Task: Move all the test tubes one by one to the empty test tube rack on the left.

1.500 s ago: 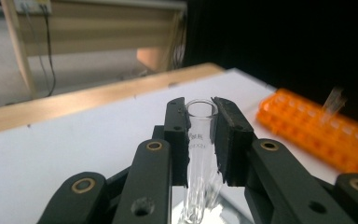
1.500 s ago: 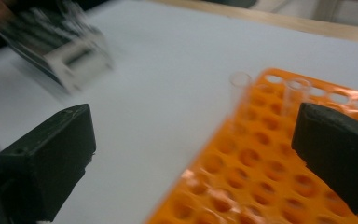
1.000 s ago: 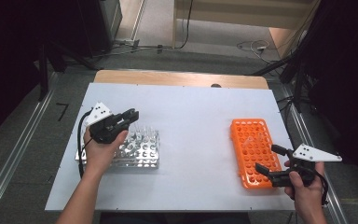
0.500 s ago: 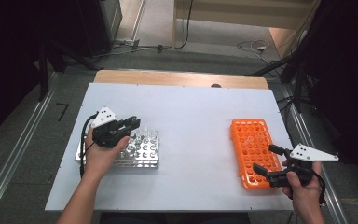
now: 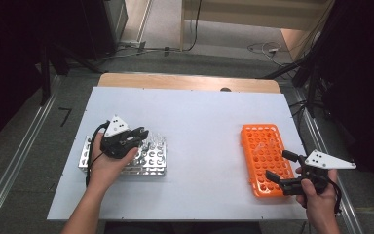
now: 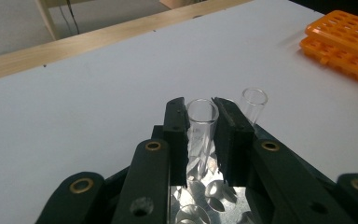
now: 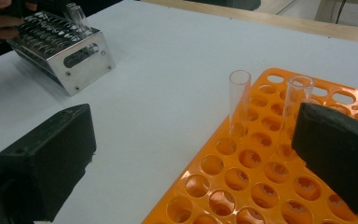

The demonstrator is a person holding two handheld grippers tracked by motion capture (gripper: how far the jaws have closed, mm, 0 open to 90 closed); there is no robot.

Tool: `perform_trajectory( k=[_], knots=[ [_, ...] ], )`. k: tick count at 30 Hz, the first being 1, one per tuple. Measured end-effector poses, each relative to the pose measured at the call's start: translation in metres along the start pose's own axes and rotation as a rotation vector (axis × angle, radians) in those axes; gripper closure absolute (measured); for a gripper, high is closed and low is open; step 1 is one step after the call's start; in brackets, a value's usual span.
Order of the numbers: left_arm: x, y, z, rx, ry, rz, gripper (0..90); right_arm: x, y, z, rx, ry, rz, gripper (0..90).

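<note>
A metal tube rack (image 5: pixel 151 161) lies at the table's left and holds clear glass tubes. My left gripper (image 5: pixel 139 133) is over it, and in the left gripper view it (image 6: pixel 200 109) is shut on one upright glass tube (image 6: pixel 200 123) whose foot still stands in the metal rack (image 6: pixel 214 196). A second tube (image 6: pixel 254 100) stands just behind. At the right lies an orange rack (image 5: pixel 265 156). My right gripper (image 5: pixel 282 166) hovers open at the rack's near right corner. In the right gripper view, two tubes (image 7: pixel 239 100) (image 7: pixel 297 109) stand in the orange rack (image 7: pixel 242 186) between its wide-apart jaws.
The white table (image 5: pixel 199 122) has a wooden strip (image 5: pixel 185 82) along its far edge. Open tabletop lies between the two racks. Cables trail on the floor beyond the table. In the right gripper view, the metal rack (image 7: pixel 70 51) shows far off at upper left.
My left gripper has come down toward the near side onto the metal rack and shut around a tube. My right gripper has shifted slightly and stays open.
</note>
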State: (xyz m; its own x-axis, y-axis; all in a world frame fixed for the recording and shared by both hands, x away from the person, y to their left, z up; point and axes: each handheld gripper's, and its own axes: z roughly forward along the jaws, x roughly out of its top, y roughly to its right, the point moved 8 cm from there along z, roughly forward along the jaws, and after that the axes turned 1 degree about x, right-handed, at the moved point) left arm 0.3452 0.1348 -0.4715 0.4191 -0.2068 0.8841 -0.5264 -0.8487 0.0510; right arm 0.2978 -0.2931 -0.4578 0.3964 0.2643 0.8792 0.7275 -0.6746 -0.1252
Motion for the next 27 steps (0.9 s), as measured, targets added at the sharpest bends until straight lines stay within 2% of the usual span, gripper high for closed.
perform_trajectory(
  k=[5, 9, 15, 20, 27],
  knots=[
    [-0.001, 0.0, -0.001, -0.017, -0.009, -0.025, 74.0, 0.002, 0.002, -0.002, -0.001, 0.01, 0.004, 0.0],
    [-0.001, -0.002, -0.003, -0.023, 0.002, -0.054, 70.0, 0.004, 0.003, -0.003, 0.0, 0.02, 0.008, 0.0],
    [0.001, 0.001, -0.007, -0.031, 0.028, -0.066, 64.4, 0.007, 0.008, -0.003, -0.024, 0.023, 0.019, 0.0],
    [0.004, 0.003, -0.015, -0.053, 0.062, -0.082, 56.1, 0.01, 0.013, 0.0, -0.037, 0.025, 0.03, 0.0],
    [0.008, 0.009, -0.03, -0.05, 0.09, -0.085, 38.3, 0.012, 0.02, 0.006, -0.054, 0.015, 0.047, 1.2]
  ],
)
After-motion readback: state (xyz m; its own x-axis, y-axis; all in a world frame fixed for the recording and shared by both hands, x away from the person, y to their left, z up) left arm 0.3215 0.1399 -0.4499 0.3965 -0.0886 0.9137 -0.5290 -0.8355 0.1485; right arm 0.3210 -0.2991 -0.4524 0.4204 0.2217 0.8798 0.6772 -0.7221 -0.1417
